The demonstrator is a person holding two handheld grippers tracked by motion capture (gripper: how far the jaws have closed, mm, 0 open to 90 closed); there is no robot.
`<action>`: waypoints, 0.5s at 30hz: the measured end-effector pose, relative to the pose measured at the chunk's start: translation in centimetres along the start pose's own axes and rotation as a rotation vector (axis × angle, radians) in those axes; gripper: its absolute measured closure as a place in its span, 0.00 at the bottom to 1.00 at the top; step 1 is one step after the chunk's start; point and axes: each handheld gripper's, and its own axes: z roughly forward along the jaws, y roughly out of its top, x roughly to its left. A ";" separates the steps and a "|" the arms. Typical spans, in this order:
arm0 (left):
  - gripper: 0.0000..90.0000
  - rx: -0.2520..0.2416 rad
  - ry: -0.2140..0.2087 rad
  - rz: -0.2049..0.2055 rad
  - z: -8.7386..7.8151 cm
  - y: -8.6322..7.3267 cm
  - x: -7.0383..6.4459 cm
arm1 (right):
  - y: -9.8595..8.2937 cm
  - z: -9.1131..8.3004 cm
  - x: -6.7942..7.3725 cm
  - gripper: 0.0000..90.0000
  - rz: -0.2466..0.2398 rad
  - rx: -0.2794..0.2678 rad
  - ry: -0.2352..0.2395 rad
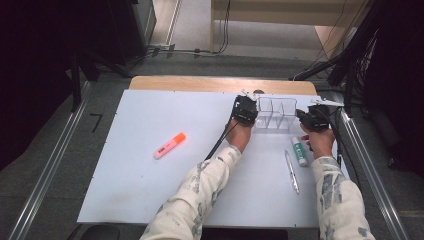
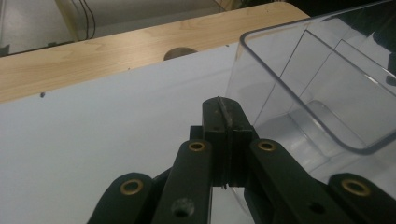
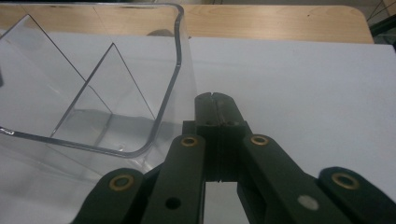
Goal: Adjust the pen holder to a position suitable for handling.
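A clear plastic organiser [image 1: 275, 114] with dividers stands at the far right of the white board. My left gripper [image 1: 245, 107] is just to its left, jaws pressed together with nothing between them. In the left gripper view my left gripper [image 2: 225, 108] sits beside the organiser's rounded corner wall [image 2: 299, 93]. My right gripper [image 1: 304, 117] is at the organiser's right end, also shut and empty. The right gripper view has my right gripper [image 3: 215, 100] close against the organiser's curved end wall [image 3: 173, 84]; contact cannot be told.
An orange highlighter [image 1: 169, 145] lies left of centre on the white board [image 1: 150, 180]. A silver pen [image 1: 292, 171] and a white-and-green tube [image 1: 299, 150] lie near the right forearm. A bare wooden strip [image 1: 200, 83] runs along the table's far edge.
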 end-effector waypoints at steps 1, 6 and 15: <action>1.00 0.001 -0.002 -0.005 0.1 0.0 0.0 | 0.0 0.0 0.0 0.98 0.005 0.000 0.009; 1.00 0.025 -0.029 -0.010 0.2 -0.2 0.4 | -0.1 0.1 0.1 0.98 -0.009 0.012 0.009; 1.00 0.037 -0.035 -0.024 -1.5 -0.8 1.7 | -0.2 0.0 1.2 0.98 -0.040 0.035 0.065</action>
